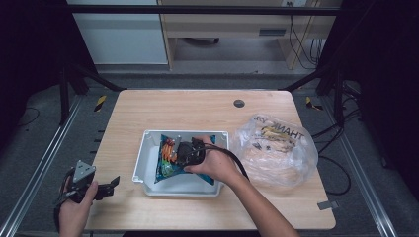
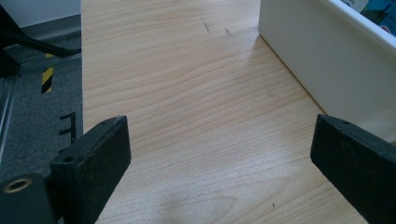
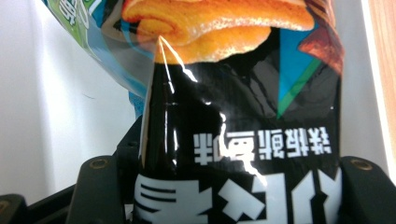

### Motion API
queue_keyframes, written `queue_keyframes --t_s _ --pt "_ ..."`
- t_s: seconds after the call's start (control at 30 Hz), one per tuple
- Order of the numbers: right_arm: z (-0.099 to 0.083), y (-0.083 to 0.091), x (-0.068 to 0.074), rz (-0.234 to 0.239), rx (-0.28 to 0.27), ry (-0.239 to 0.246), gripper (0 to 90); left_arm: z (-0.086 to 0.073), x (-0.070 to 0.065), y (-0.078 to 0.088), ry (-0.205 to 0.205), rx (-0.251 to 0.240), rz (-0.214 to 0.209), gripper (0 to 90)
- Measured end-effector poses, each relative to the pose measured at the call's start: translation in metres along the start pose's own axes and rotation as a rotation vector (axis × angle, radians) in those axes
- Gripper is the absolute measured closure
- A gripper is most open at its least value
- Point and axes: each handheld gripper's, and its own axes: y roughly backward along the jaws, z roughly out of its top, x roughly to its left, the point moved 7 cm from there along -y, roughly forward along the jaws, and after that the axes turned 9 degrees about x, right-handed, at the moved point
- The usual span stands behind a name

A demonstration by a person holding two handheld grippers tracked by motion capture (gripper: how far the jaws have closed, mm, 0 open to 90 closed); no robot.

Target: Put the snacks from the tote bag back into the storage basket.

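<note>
Snack bag (image 3: 243, 140) lengthwise along right gripper (image 3: 233, 196)

My overhead shot's looking dim with black corners, and glare's streaking across the snack bag (image 3: 243, 140), which is blurring up close.

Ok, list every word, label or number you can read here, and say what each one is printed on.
"THANK": dark print on the clear plastic bag, lying right of the white bin; the letters after it are cut off by a fold.
Snack packet held in the right tongs: white East Asian characters, seen upside down, too unclear to transcribe; the large white lettering below them is cut off.
Green print at the packet's top left: blurred, unreadable.
</note>
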Motion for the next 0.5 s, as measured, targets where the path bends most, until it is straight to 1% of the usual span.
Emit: queue_keyframes --t_s 0.27,0.33,0.5 --pt "0.0001 -0.0014 -0.0002 0.004 0.0 -0.005 36.3 0.0 -0.0003 -0.0002 -0.001 0.0 0.001 4.7" --pt "-0.0002 -0.0019 -0.0004 0.006 -0.004 -0.014 36.1 -0.0001 -0.0003 -0.0001 -0.003 0.002 0.0 4.8" --pt "-0.0008 -0.0034 -0.0011 0.009 -0.002 -0.018 35.3 0.0 -0.0004 -0.0004 0.0 0.0 -0.001 4.7"
